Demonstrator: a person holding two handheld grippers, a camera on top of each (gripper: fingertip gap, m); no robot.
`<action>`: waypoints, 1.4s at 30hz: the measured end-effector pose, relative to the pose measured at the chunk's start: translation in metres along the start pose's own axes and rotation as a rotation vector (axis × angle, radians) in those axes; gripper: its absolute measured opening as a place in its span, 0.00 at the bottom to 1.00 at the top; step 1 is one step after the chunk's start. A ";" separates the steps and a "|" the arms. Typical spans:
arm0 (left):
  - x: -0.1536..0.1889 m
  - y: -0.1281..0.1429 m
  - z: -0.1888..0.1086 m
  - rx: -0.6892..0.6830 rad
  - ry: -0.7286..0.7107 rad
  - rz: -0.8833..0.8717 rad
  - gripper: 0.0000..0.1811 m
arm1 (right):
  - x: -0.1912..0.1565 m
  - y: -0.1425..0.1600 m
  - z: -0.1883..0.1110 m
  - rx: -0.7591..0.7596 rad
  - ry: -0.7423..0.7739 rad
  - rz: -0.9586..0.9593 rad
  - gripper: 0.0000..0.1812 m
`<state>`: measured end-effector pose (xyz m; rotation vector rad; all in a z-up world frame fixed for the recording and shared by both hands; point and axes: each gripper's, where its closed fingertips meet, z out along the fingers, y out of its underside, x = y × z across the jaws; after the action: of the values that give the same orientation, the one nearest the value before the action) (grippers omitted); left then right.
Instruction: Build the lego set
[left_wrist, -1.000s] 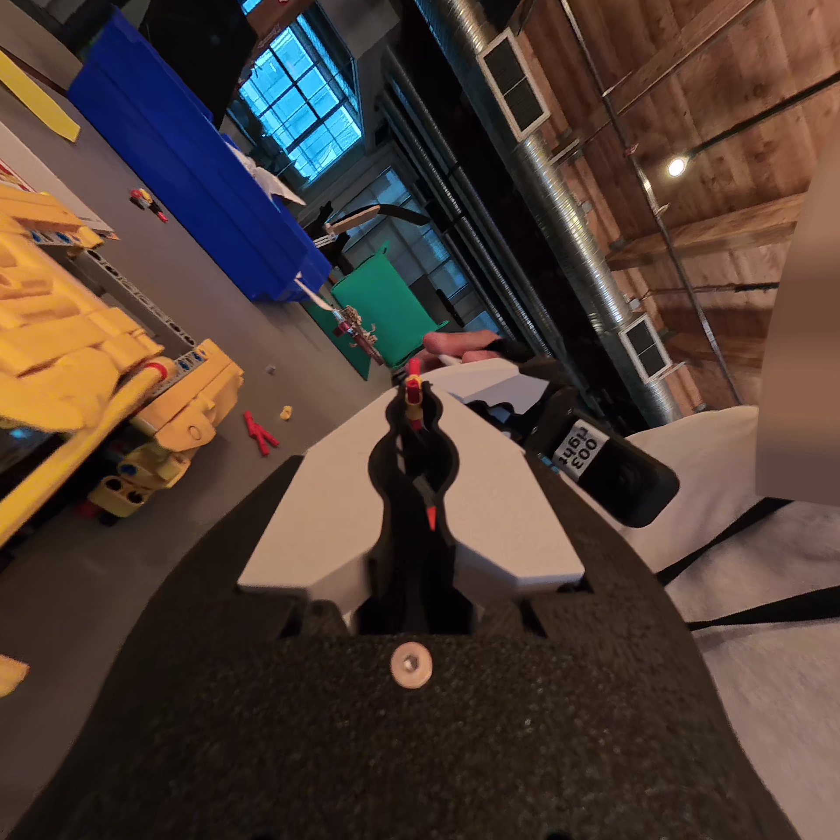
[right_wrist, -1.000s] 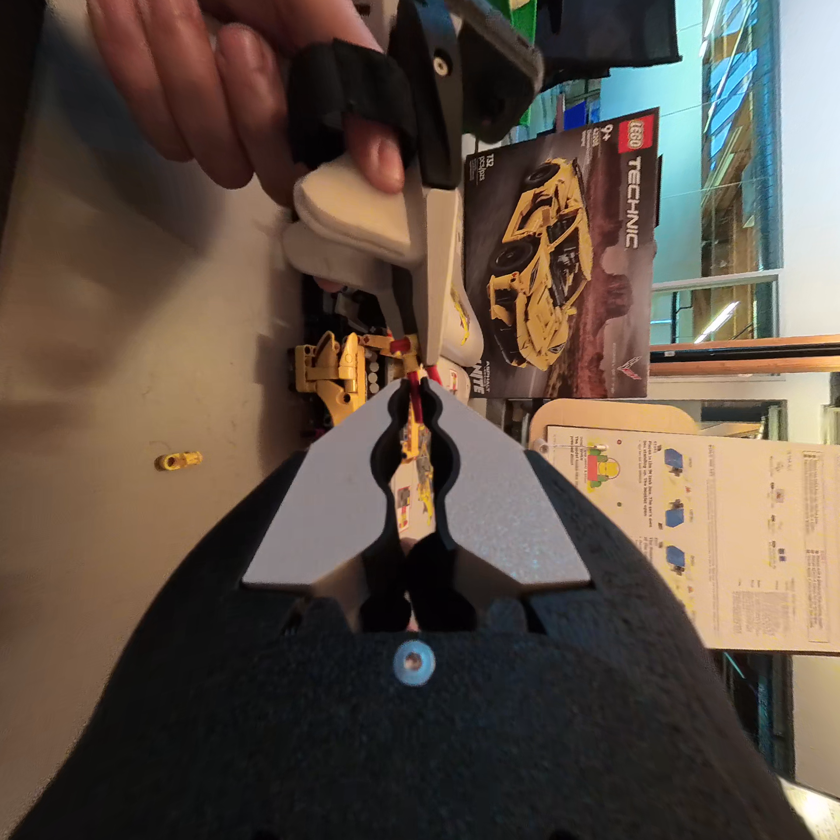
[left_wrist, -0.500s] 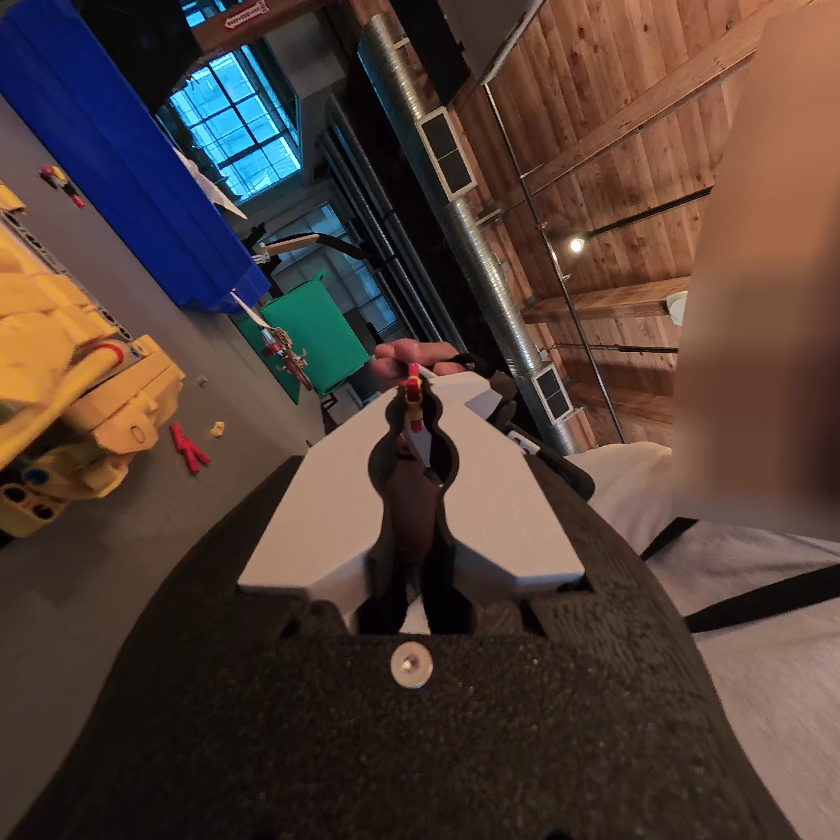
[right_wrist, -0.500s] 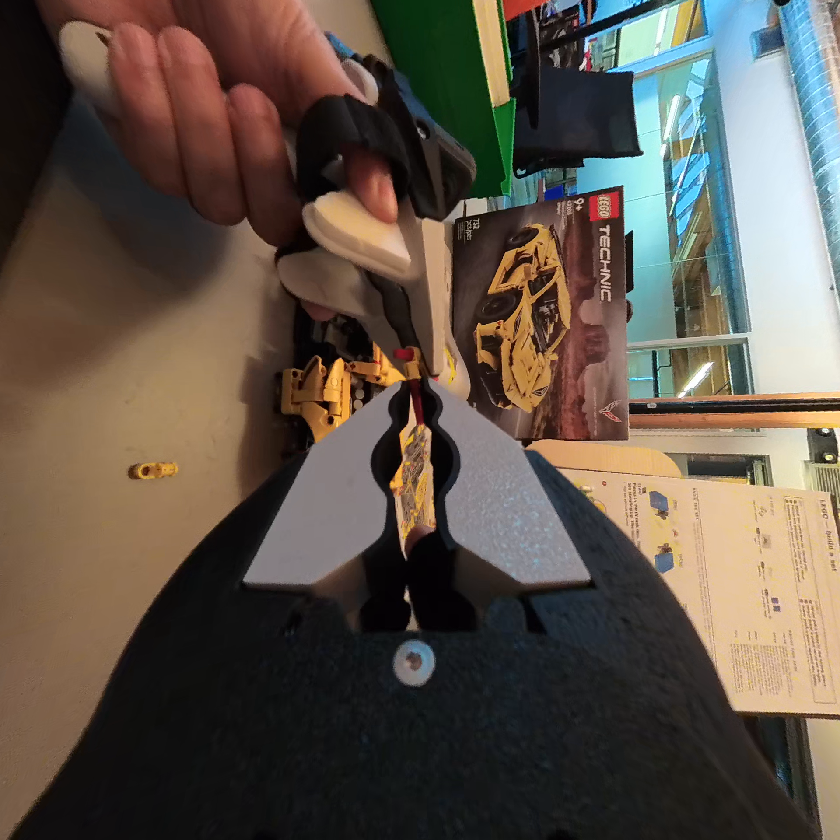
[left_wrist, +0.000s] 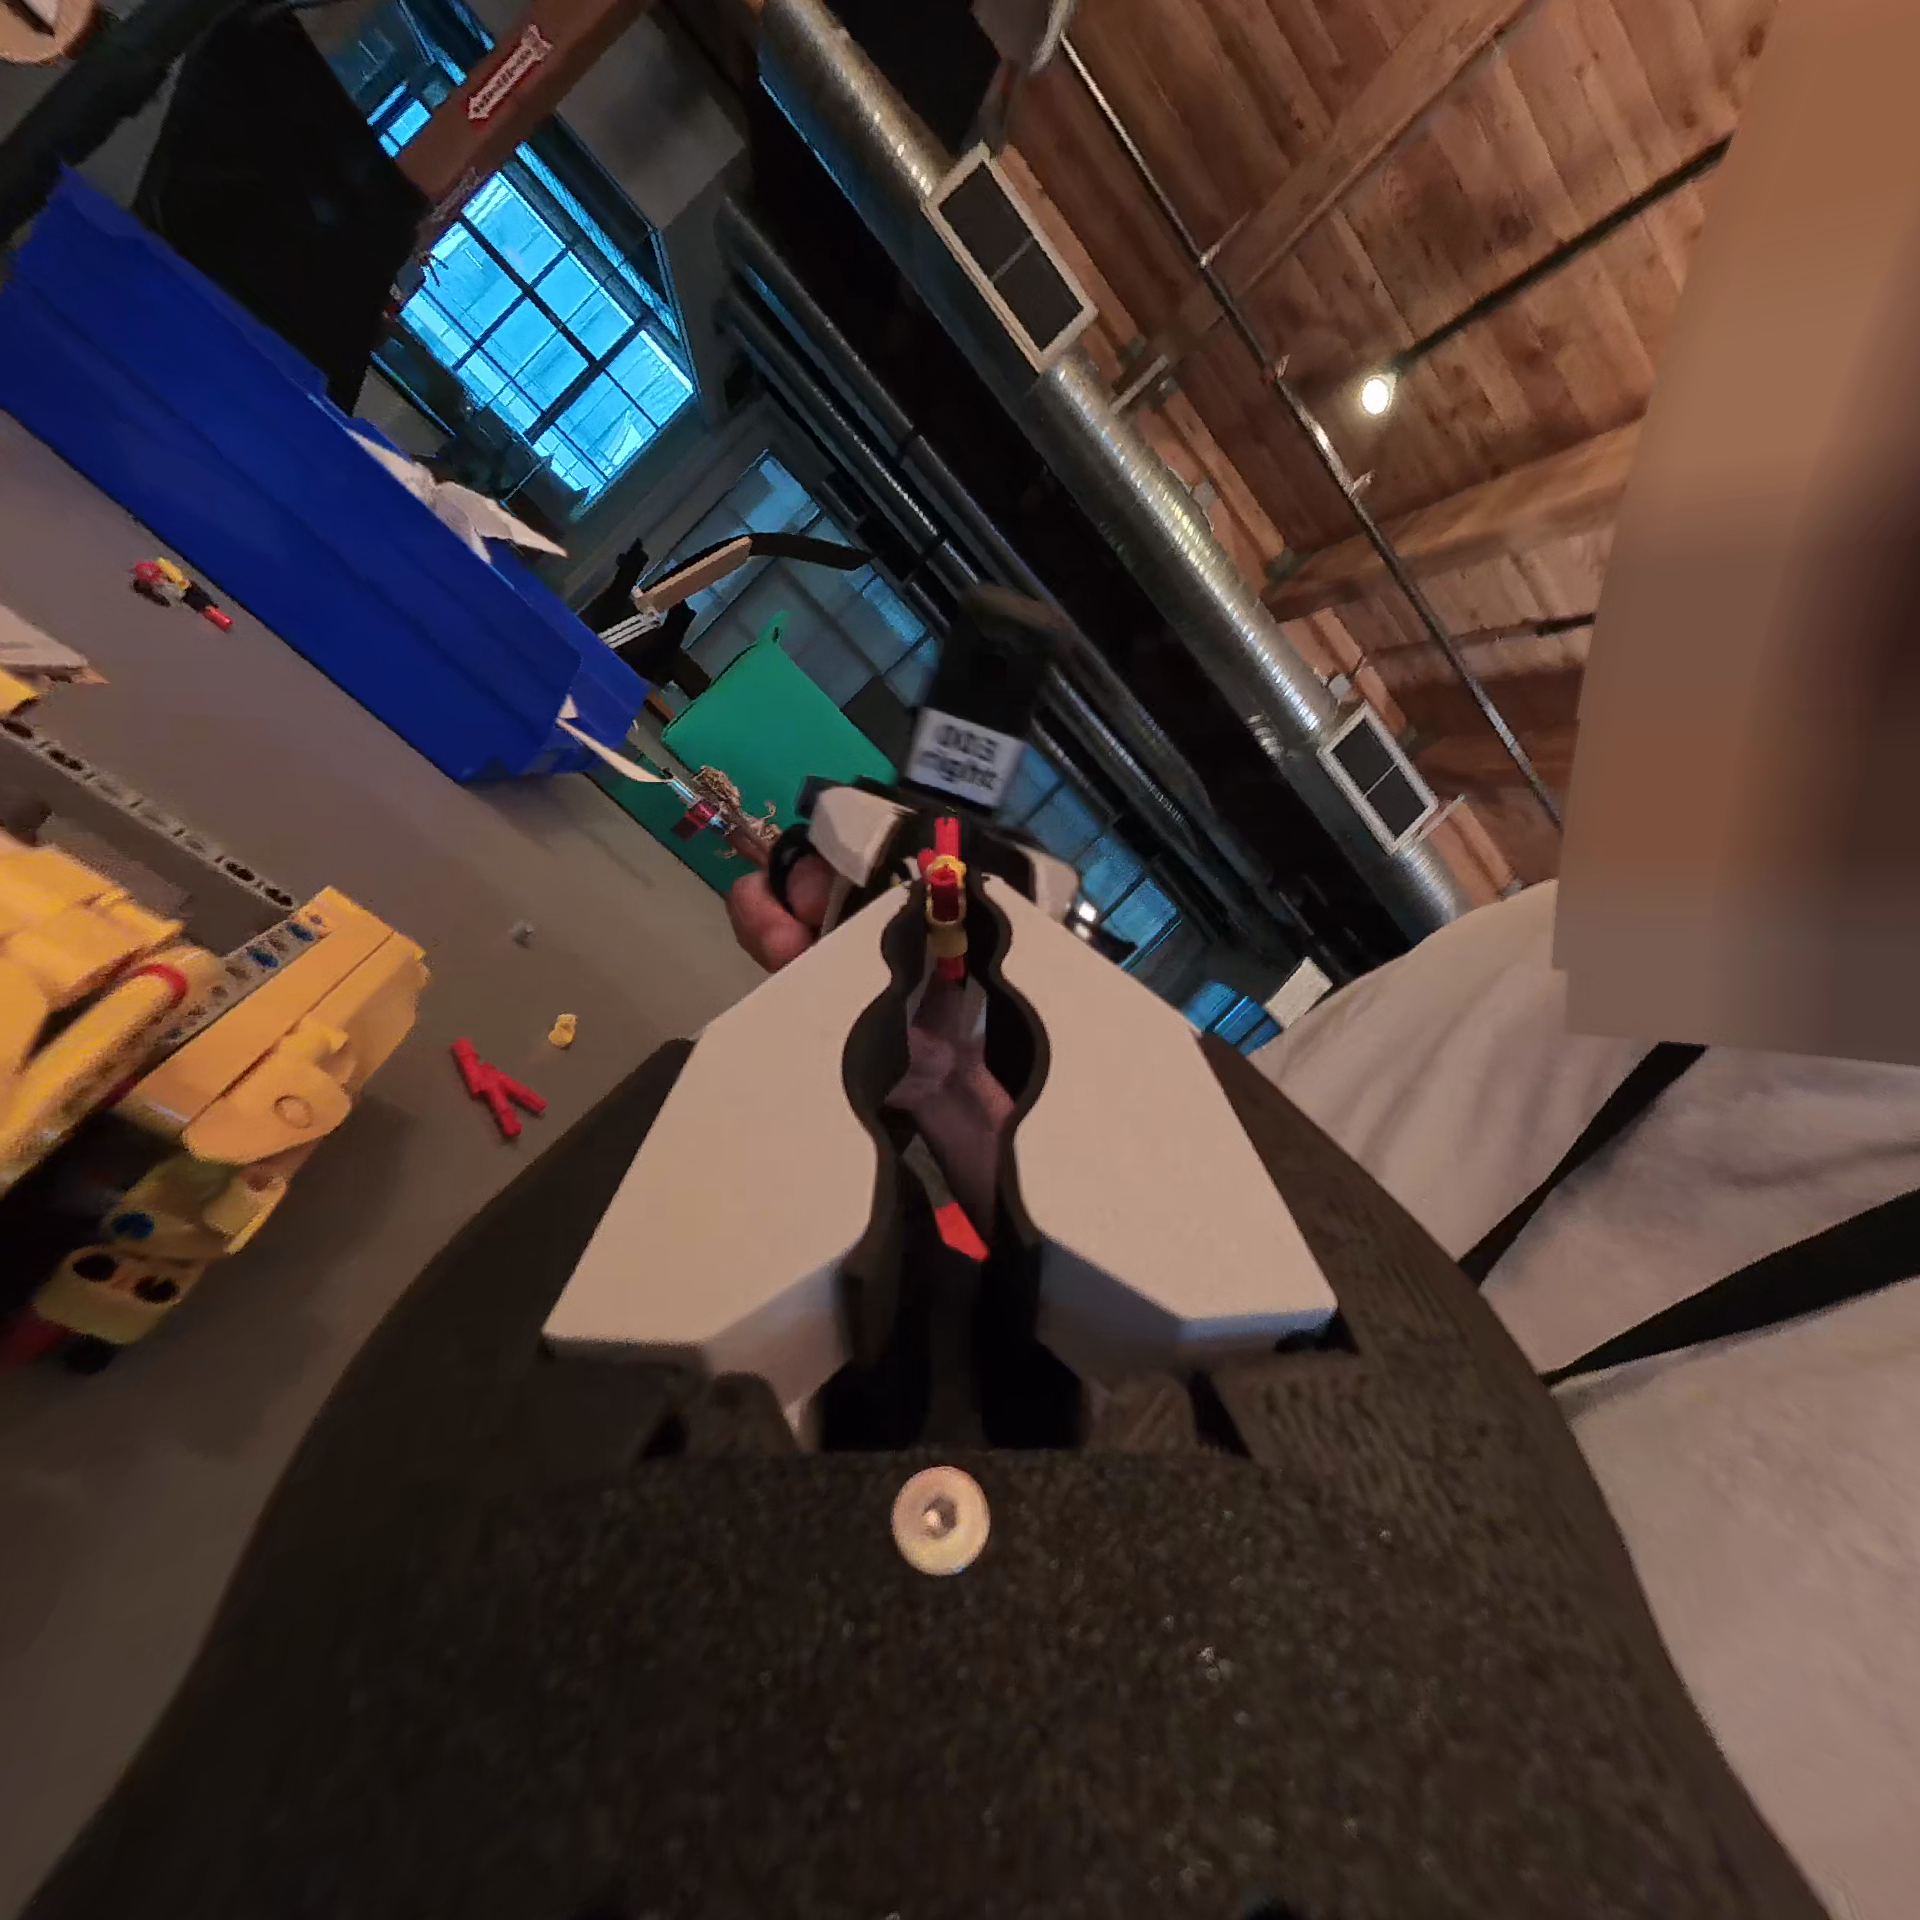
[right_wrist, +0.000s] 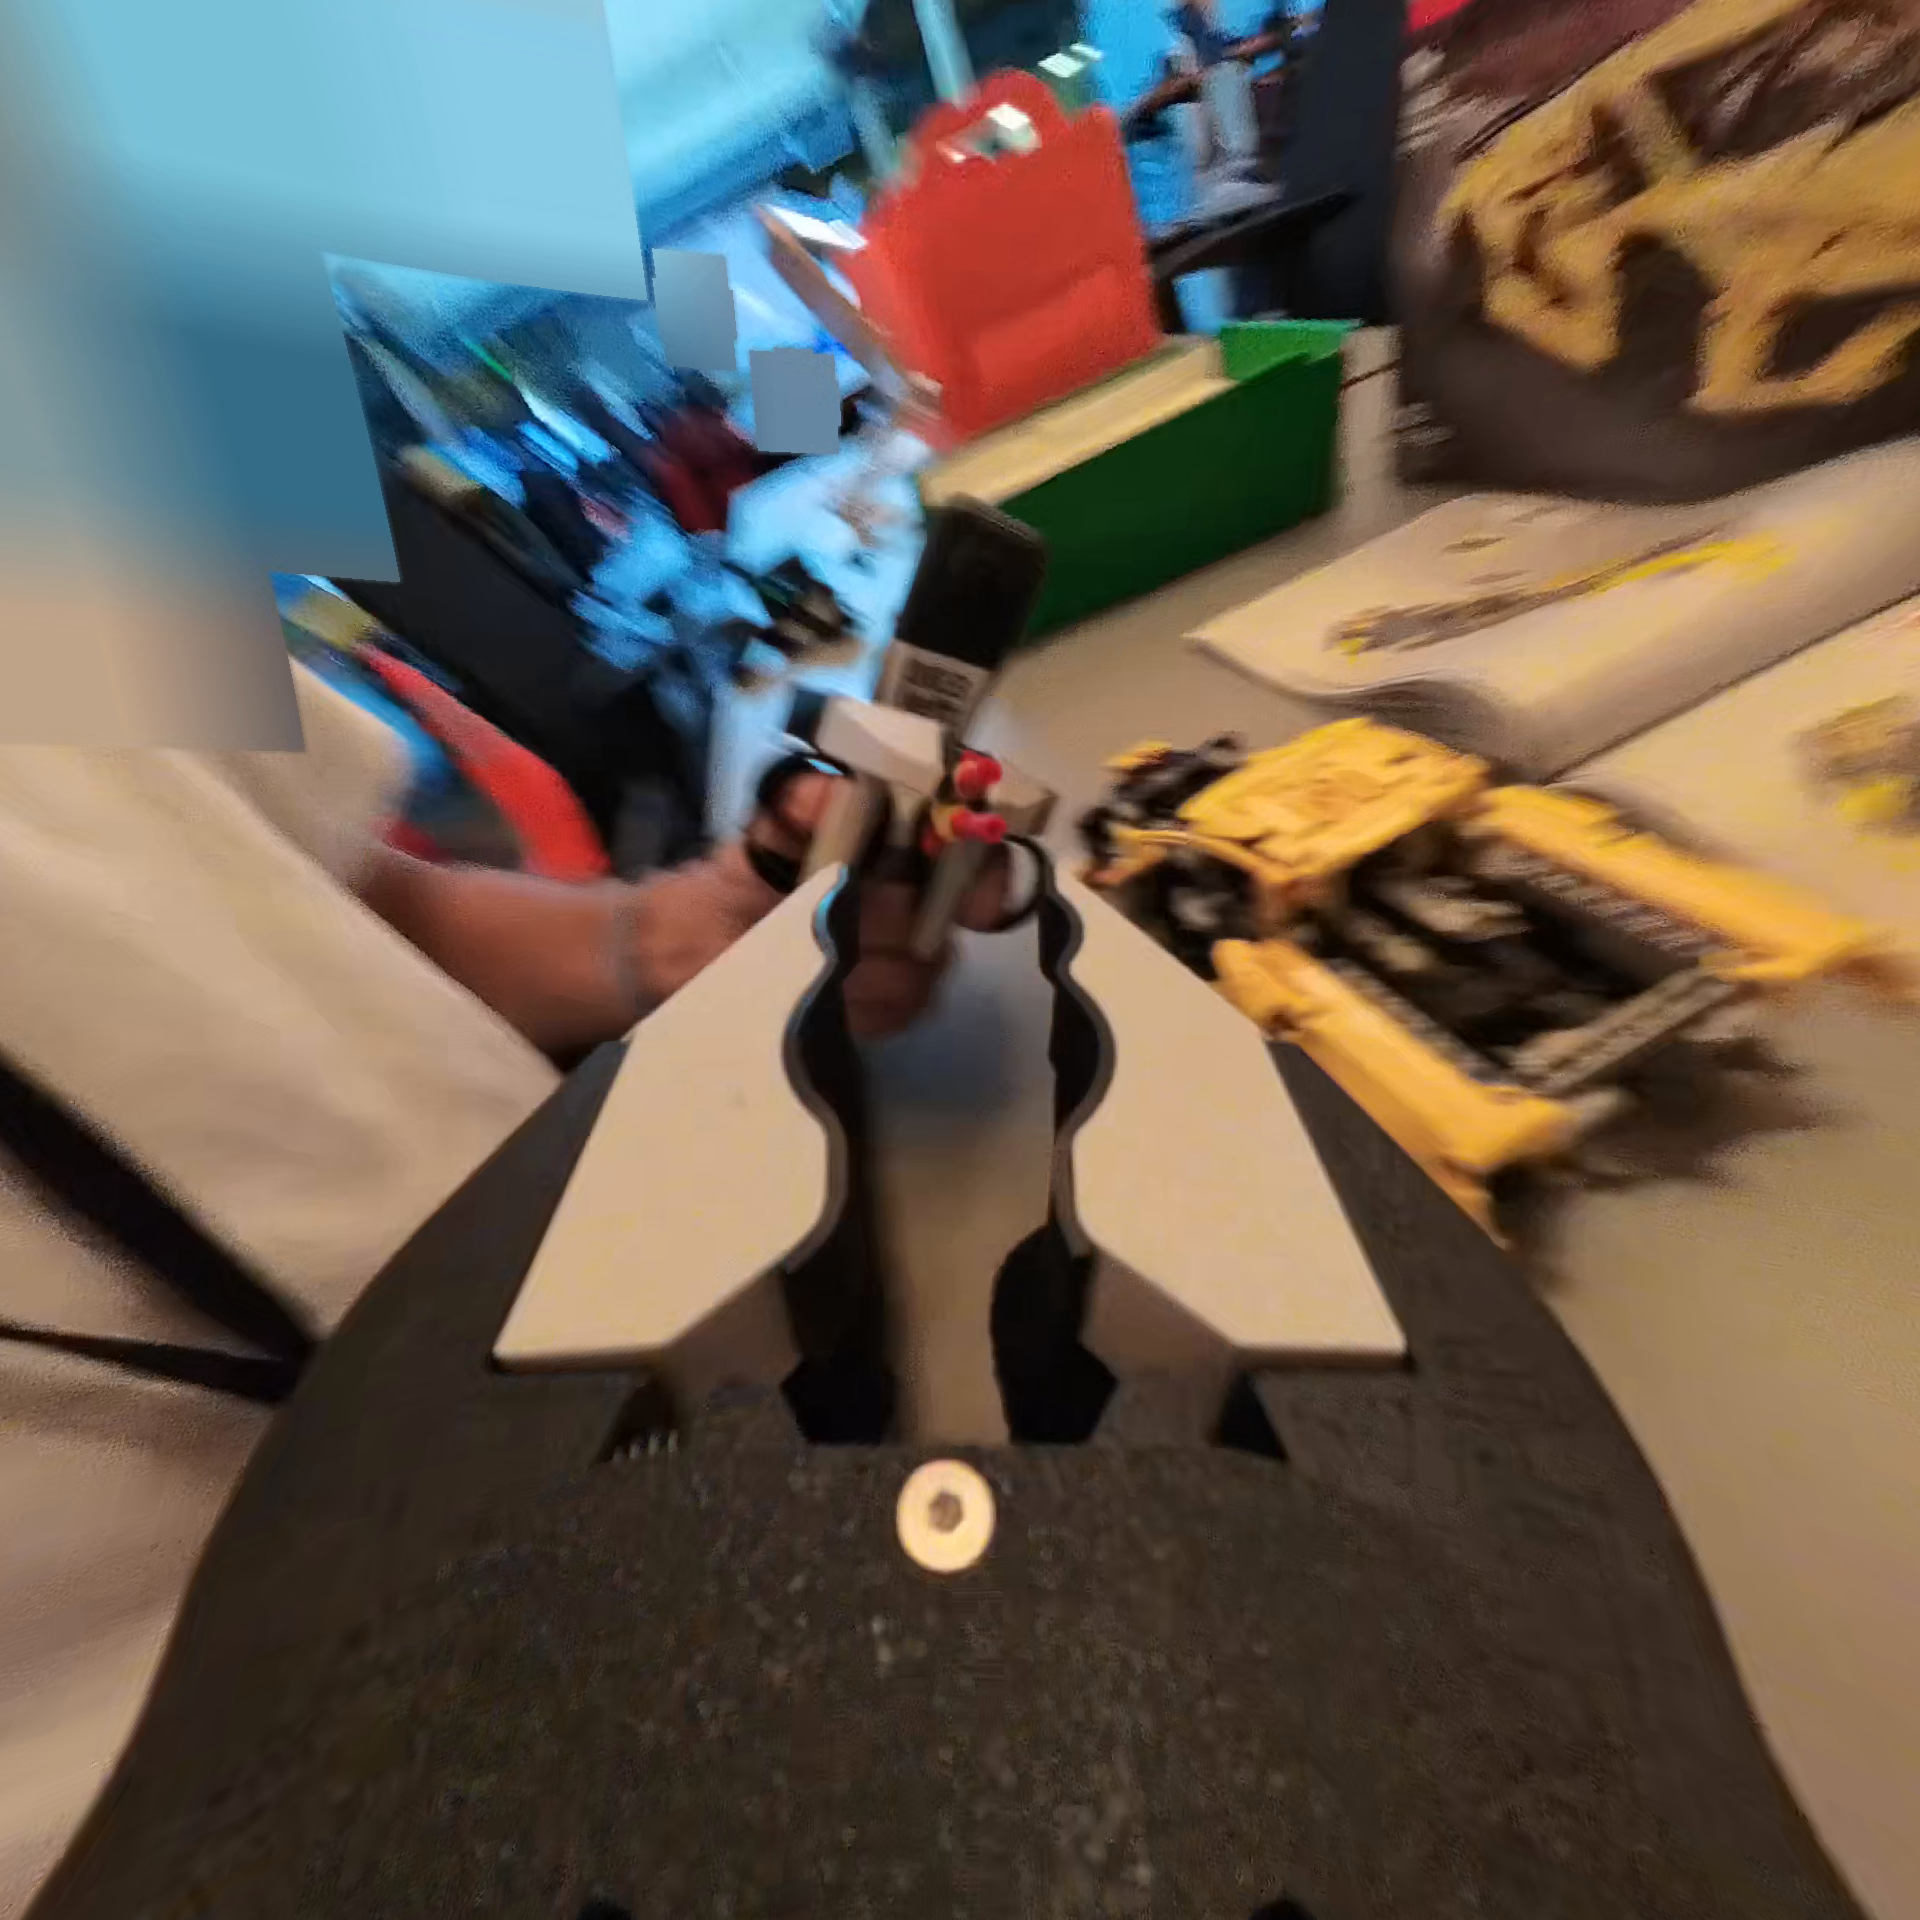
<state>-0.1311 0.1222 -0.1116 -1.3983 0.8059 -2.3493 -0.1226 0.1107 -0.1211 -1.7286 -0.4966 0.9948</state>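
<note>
My left gripper (left_wrist: 943, 920) is shut on a small red and yellow lego piece (left_wrist: 943, 883) pinched at its fingertips and held up off the table. A red end (left_wrist: 956, 1231) shows farther back between the fingers. My right gripper (right_wrist: 940, 894) is open and empty, its fingers spread, facing the left gripper (right_wrist: 951, 805) a short way off. The piece (right_wrist: 966, 800) shows there too. One white finger (left_wrist: 847, 836) of the right gripper appears just beyond the piece. The partly built yellow car (left_wrist: 208, 1039) lies on the grey table; it also shows, blurred, in the right wrist view (right_wrist: 1403, 914).
Loose red pins (left_wrist: 494, 1086) and a tiny yellow part (left_wrist: 562, 1029) lie next to the car. A blue bin (left_wrist: 260, 499) and a green board (left_wrist: 769, 727) stand behind. The set's box (right_wrist: 1662, 208), instruction booklet (right_wrist: 1507, 613) and a green bin (right_wrist: 1174, 478) are on the right. My two grippers' fingertips are within a few centimetres of each other.
My right gripper has let go of the piece, opened and swung round, its view now blurred. My left gripper still holds the piece.
</note>
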 end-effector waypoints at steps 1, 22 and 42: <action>0.002 0.002 0.001 -0.015 -0.001 0.026 0.03 | -0.003 -0.004 -0.001 0.034 -0.089 0.125 0.18; -0.002 0.013 0.008 -0.072 -0.058 0.104 0.04 | 0.000 0.006 0.003 0.032 -0.127 0.175 0.01; -0.009 0.015 0.010 -0.119 -0.107 0.124 0.06 | 0.006 0.008 -0.001 0.060 -0.134 0.260 0.01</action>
<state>-0.1184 0.1114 -0.1233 -1.4624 0.9857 -2.1454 -0.1188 0.1115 -0.1306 -1.7079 -0.3279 1.3039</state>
